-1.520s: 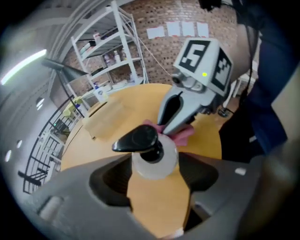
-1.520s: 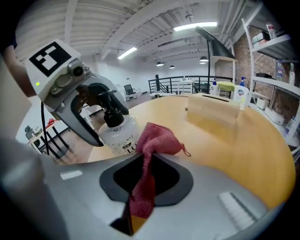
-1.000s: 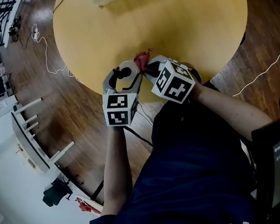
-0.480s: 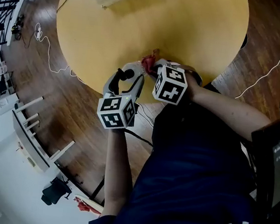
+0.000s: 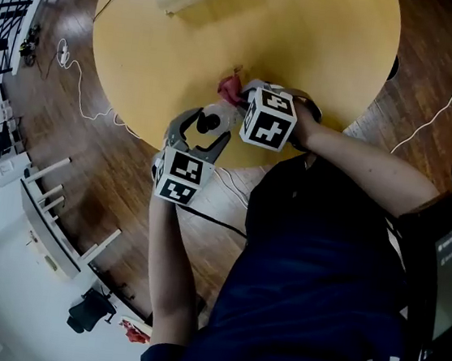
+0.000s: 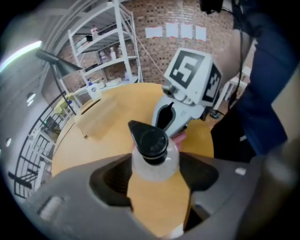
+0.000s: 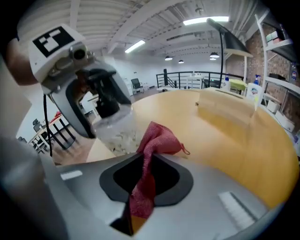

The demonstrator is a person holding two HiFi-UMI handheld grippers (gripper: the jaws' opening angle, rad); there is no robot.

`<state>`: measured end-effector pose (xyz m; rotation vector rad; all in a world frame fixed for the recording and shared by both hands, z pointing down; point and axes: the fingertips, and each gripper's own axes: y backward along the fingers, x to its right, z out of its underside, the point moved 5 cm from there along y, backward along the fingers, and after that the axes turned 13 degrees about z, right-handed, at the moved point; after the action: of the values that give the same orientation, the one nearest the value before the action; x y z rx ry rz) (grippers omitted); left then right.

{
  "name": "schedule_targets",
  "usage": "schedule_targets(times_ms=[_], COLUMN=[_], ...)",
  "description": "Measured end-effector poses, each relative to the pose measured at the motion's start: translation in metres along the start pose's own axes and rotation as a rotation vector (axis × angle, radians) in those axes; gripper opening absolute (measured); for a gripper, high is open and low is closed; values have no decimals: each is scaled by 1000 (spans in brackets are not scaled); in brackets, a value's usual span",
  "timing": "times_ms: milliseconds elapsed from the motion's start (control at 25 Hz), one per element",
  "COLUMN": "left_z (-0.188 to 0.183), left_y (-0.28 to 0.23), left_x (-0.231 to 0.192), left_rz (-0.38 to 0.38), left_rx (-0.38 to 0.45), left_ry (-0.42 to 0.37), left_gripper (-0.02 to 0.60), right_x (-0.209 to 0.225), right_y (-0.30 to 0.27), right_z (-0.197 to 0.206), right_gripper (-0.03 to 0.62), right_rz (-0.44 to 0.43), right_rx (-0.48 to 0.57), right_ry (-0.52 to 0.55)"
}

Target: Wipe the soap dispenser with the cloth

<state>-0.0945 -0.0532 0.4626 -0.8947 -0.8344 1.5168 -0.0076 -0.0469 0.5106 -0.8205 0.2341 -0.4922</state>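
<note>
Left gripper [image 5: 202, 128] has rolled the dispenser [image 6: 153, 159], jaws closing round it. Right gripper [image 7: 143, 183] pinches cloth [image 7: 159, 138] beside it, likely for a fresh side.

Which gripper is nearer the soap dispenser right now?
Left. The left gripper has the soap dispenser between its closing jaws. The right gripper, shut on the red cloth, is just beside it, not around it.

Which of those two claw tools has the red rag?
The right gripper, pinching the red cloth; the left gripper is closing its jaws around the soap dispenser.
</note>
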Motion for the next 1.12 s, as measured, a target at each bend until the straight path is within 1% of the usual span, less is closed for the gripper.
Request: schedule_targets(times_ms=[40,80,120,200,240,280,320,360,400,480,560,640,680,720,760,800,840,880,920,960,1000,1040,1120], left_z=[-1,-4,-8,-15,-17,-17,-17,-16,-17,-16,-13,-11,-10,-8,-7,-5,-4,-2,1,4,7,10,11], left_y=[2,5,9,12,10,7,5,4,4,3,0,-1,0,1,2,3,5,8,9,9,7,4,-5], left_x=[1,2,1,0,-1,-1,-1,-1,-1,1,4,6,6,6,4,2,0,-4,-6,-6,-6,-4,-4], left_rz=[-7,-20,-33,-61,-86,-121,-159,-186,-196,-176,-132,-96,-86,-83,-86,-96,-110,-126,-140,-149,-151,-150,-146], left_rx=[-12,5,56,173,191,176,145,113,90,70,58,39,30,22,22,37,73,123,171,203,213,208,197], left_ry=[-12,19,97,313,388,414,397,360,316,208,77,-38,-76,-94,-81,-32,49,149,246,319,359,369,365], left_gripper=[316,324,333,342,342,337,322,311,311,305,298,299,301,302,304,304,309,329,341,365,384,401,403], right_x=[-5,-12,-19,-33,-38,-40,-41,-39,-36,-26,-16,-13,-14,-17,-20,-24,-30,-36,-43,-50,-55,-58,-55], right_y=[-2,-1,2,8,12,18,24,31,38,46,44,33,25,16,8,2,-1,0,5,12,20,27,33], right_z=[8,15,20,25,24,22,17,10,2,-12,-18,-16,-12,-5,3,11,17,21,23,21,18,14,10], right_gripper=[58,58,58,58,58,58,58,58,58,58,58,58,58,58,58,58,58,58,58,58,58,58,58], right_rz=[-10,-21,-34,-61,-70,-72,-67,-56,-42,-10,9,5,-1,-8,-19,-32,-48,-68,-88,-107,-120,-126,-115], right_rx=[-34,-57,-68,-62,-49,-30,-7,21,51,108,140,126,104,75,43,12,-12,-24,-23,-10,13,39,66], right_ry=[16,31,42,45,40,32,20,7,-7,-30,-39,-29,-20,-10,0,8,14,18,19,18,13,3,-28])
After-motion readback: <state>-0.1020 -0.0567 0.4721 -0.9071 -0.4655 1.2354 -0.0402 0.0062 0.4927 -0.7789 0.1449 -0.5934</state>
